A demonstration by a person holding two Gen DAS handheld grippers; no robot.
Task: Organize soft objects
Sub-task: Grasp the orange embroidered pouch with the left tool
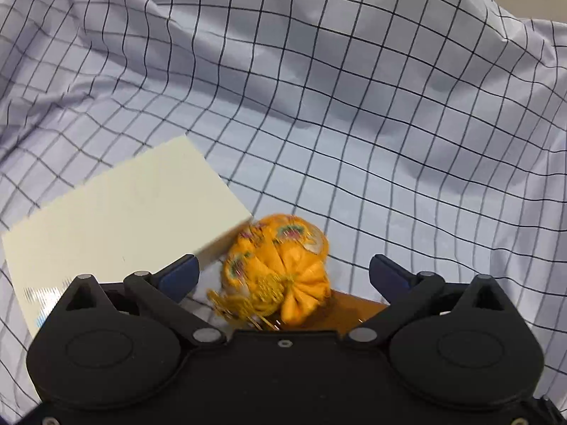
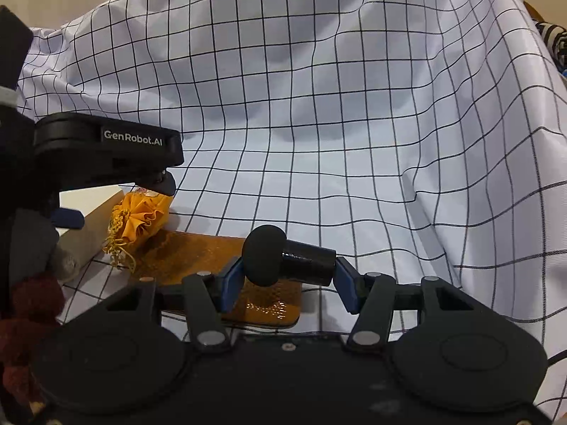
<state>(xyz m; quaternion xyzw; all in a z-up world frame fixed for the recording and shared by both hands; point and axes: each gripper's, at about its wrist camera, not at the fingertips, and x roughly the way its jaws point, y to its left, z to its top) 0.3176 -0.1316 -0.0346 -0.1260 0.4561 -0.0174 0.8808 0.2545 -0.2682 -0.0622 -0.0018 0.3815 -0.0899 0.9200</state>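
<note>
An orange embroidered drawstring pouch (image 1: 280, 269) with gold tassels sits at the edge of an orange mat (image 1: 354, 313), touching a cream box (image 1: 117, 219). My left gripper (image 1: 283, 276) is open, its jaws wide on either side of the pouch without touching it. In the right wrist view the pouch (image 2: 141, 221) lies below the left gripper (image 2: 117, 198). My right gripper (image 2: 288, 279) is shut on a black microphone (image 2: 283, 256) with a foam head, held sideways above the orange mat (image 2: 198, 255).
A white cloth with a black grid (image 2: 336, 124) covers the table and rises in folds behind. A dark red fuzzy item (image 2: 28, 318) and a grey soft item (image 2: 65, 265) lie at the left edge. Striped fabric (image 2: 553, 42) shows at the far right.
</note>
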